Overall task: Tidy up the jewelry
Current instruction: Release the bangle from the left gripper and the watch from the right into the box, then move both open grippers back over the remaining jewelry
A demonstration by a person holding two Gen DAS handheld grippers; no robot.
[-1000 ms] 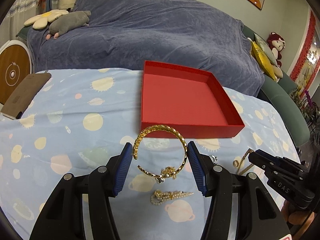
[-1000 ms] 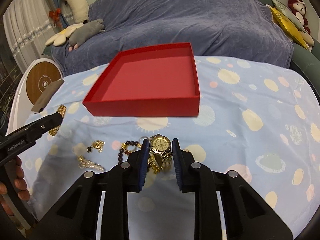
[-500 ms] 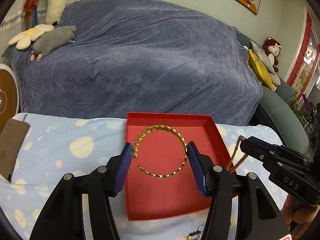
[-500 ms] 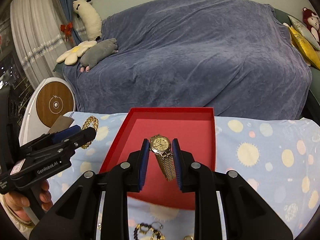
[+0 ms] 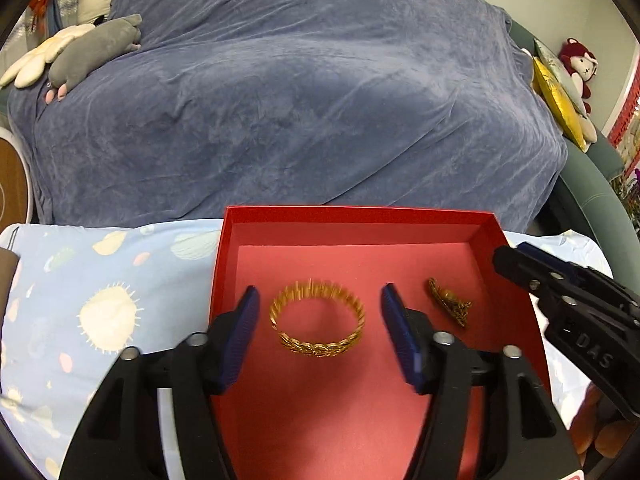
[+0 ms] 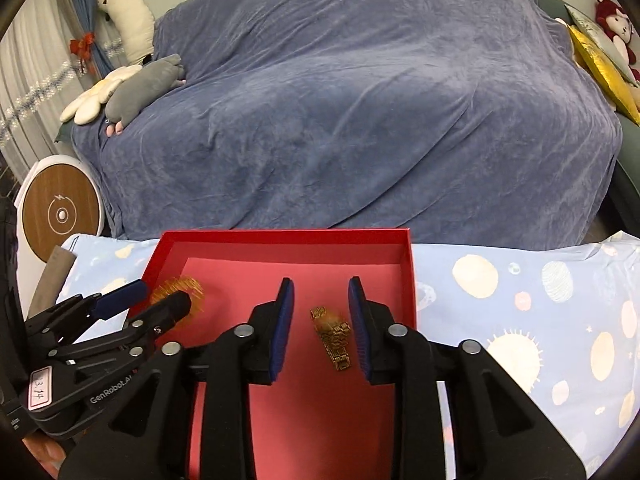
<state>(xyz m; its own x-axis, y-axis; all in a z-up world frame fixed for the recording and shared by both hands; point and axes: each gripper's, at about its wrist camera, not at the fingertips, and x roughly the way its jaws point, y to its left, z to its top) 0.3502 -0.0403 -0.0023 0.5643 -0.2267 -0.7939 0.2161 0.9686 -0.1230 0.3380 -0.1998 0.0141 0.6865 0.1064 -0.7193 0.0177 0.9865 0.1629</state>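
Covering the bench (image 6: pixel 540 300) is a pale blue cloth printed with planets and suns, and a shallow red box (image 5: pixel 516 280) sits on it at the far edge. Behind it a sofa draped in a blue-grey throw (image 6: pixel 360 100) fills the room, with plush toys (image 6: pixel 136 88) at its left end and a yellow cushion (image 5: pixel 560 100) at its right.

Both jaws have just been opening. The left hand-held gripper (image 5: pixel 318 336) has its blue pads spread wide, and the gold bangle (image 5: pixel 318 330) lies between them on the red floor of the box, clear of either pad. The right hand-held gripper (image 6: pixel 320 324) stands with its pads apart as well; the gold watch (image 6: pixel 334 336) lies blurred between them in the box, nearer the right pad, not clamped.
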